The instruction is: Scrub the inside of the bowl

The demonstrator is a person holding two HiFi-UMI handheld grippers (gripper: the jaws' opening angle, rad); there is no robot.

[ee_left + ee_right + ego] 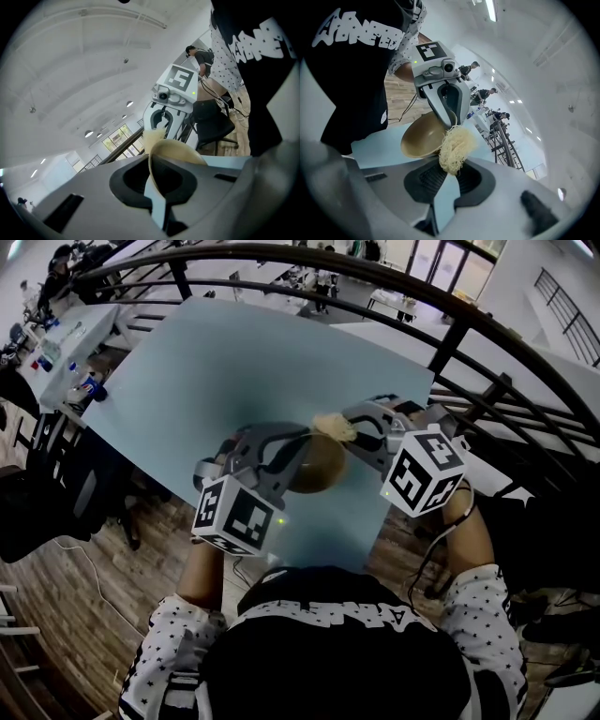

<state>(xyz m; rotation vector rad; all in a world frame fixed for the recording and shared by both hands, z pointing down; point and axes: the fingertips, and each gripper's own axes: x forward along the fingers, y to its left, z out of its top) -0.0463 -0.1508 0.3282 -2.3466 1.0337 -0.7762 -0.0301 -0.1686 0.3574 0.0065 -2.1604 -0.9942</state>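
A tan bowl [319, 470] is held tilted above the light blue table [206, 362]. My left gripper [296, 450] is shut on the bowl's rim. In the left gripper view the bowl [178, 152] rises edge-on from between the jaws. My right gripper [351, 428] is shut on a pale yellow stringy scrubber [335, 426], which sits at the bowl's upper rim. In the right gripper view the scrubber [453, 147] sticks out of my right gripper [449, 169] and touches the rim of the bowl [419, 138]. The left gripper [446, 105] clamps that rim from behind.
The table's near edge [375, 531] lies just under the grippers, with wooden floor [112, 577] below it. A dark curved railing [487, 334] runs behind the table. A black chair [47, 484] stands at the left. Another table with bottles [70, 352] is at the far left.
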